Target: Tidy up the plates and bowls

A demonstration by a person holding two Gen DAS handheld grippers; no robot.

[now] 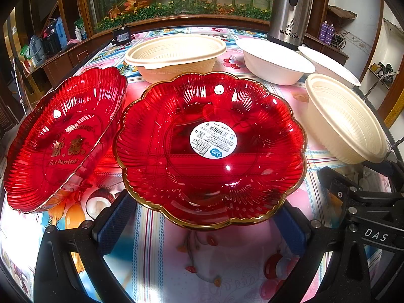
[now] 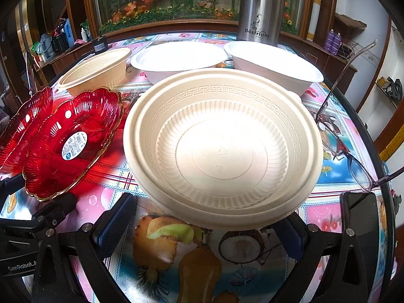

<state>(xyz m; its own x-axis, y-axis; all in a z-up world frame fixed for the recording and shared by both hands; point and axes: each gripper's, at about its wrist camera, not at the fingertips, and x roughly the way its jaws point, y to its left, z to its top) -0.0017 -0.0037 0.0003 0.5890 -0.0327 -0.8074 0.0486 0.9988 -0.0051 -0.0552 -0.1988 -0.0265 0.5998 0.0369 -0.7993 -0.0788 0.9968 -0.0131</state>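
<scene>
Step in hand: nothing looks stacked yet. Each claw faces one dish, so I judge this the approach to a first pick-up.

Left claw (image 1: 205,223): fingers spread wide, gripping nothing. The near rim of the labelled red plate (image 1: 209,146) sits between them, raised slightly off the counter (image 1: 227,257).

Right claw (image 2: 204,223): fingers likewise apart, with the near rim of the big beige bowl (image 2: 222,149) between them; whether a pad touches the rim I cannot tell.

Places, taken from the steel flask (image 2: 261,7): two white bowls stand just in front of it, one (image 2: 176,59) and the other (image 2: 275,67). A smaller beige bowl (image 2: 97,72) is off to its left. The second red plate (image 1: 63,136), lettered "Get Married", is tilted and lies furthest left, beside the labelled one.

Next move, as I judge it: close on a rim, lift, and nest like onto like, red on red and beige in beige.

Look: the red plates are clear, ribbed, scalloped and gold-edged. The beige bowls carry a key-pattern band.

Beware: eyeglasses (image 2: 338,141) lie right of the big beige bowl.
</scene>
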